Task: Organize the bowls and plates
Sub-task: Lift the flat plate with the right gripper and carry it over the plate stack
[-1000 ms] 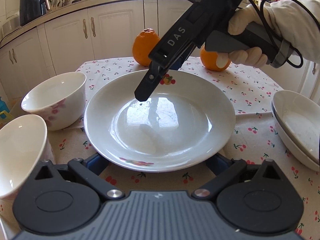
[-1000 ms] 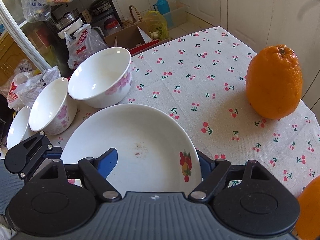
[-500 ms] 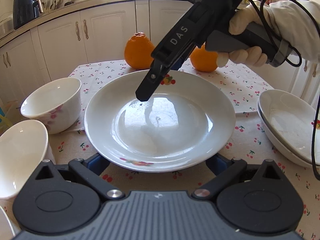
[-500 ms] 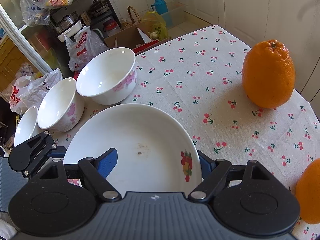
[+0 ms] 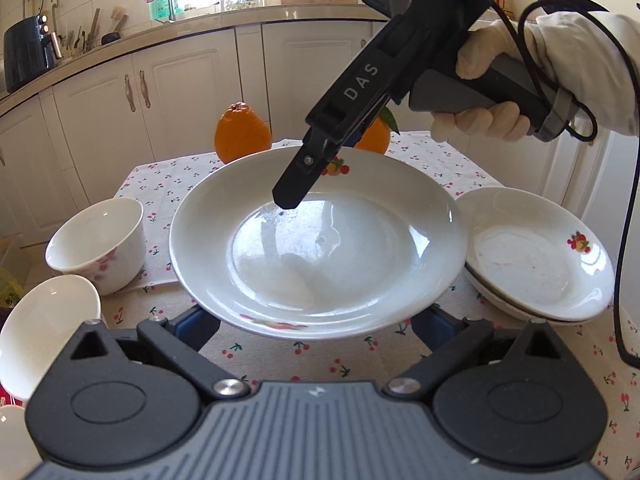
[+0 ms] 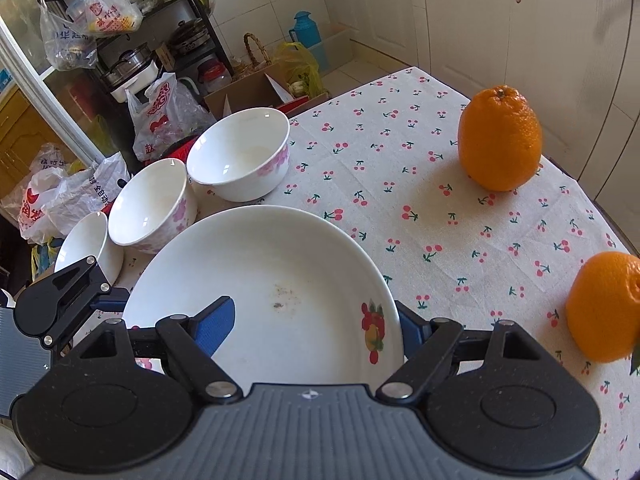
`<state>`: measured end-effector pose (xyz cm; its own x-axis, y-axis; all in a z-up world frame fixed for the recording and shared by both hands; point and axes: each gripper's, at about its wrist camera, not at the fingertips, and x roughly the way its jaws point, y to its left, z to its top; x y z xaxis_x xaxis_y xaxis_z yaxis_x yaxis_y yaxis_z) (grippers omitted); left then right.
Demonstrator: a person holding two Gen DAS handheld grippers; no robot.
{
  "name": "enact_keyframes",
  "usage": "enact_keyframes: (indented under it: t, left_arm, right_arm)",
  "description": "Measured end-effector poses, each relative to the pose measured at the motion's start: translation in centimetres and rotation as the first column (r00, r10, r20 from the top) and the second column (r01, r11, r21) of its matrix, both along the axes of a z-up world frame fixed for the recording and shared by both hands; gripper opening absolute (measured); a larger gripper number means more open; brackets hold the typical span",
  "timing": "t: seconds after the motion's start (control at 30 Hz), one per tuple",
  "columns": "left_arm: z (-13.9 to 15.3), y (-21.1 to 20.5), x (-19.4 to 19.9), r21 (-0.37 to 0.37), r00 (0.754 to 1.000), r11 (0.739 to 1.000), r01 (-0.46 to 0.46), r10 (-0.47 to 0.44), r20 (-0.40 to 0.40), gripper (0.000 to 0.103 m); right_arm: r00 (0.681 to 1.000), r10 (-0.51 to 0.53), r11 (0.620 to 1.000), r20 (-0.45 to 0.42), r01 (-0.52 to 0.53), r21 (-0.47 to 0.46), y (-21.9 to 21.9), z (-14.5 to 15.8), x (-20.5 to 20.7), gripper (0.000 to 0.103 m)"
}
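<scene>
Right gripper [image 6: 310, 328]: held in a white-gloved hand [image 5: 488, 92] and angled down onto the far rim of the large white plate [image 5: 320, 248]. One blue pad is seen over the plate's inner face, the other behind its rim. Whether the rim is squeezed cannot be told.
Left gripper [image 5: 314, 320]: jaws are spread apart, with both blue pads tucked under the plate's near rim.
Large plate: it is carried between the two tools, tilted slightly, and appears raised off the cloth. A fruit motif is printed on its rim and a few specks are seen near its centre.
Left wrist view only: a stack of smaller plates [image 5: 536, 264] is shown just to the right of the large plate, with their rims nearly meeting. The black cable looped from the right tool's handle is also seen.
Right wrist view only: three floral bowls [image 6: 152, 204] are lined up beside the large plate, the nearest one partly hidden by the left tool.
Oranges [image 6: 500, 138]: two are set beyond the large plate, well apart from each other.
Surface: a table is covered by a cherry-print tablecloth [image 6: 400, 168].
Room: white cabinets [image 5: 180, 80] and a counter with a black air fryer [image 5: 26, 52] are seen behind the large plate. A shelf of pots and plastic bags [image 6: 132, 52], a cardboard box [image 6: 248, 92] and a blue thermos [image 6: 306, 30] are found past the bowls.
</scene>
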<state>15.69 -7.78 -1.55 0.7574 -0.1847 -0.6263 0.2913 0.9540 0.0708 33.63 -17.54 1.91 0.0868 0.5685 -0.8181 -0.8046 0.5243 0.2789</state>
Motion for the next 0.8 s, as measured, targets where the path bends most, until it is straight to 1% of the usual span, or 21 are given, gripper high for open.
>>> enact_keyframes:
  t: [0.23, 0.47, 0.8]
  left_arm:
    - [1.1, -1.4, -1.5, -0.006, 0.998, 0.998, 0.063, -0.063, 0.005, 0.100]
    - [1.5, -3.2, -2.4, -0.003, 0.992, 0.992, 0.124, -0.124, 0.006, 0.100]
    - [1.1, -5.7, -3.3, -0.008, 0.973, 0.973, 0.231, -0.231, -0.020, 0.100]
  right_arm:
    - [0.998, -0.054, 0.999, 0.017, 0.053, 0.011, -2.7, 1.3, -2.5, 0.087]
    - [0.994, -0.109, 0.994, 0.030, 0.109, 0.017, -5.5, 1.8, -4.5, 0.087]
    - [0.978, -0.206, 0.978, 0.030, 0.205, 0.024, -9.9, 1.5, -7.1, 0.087]
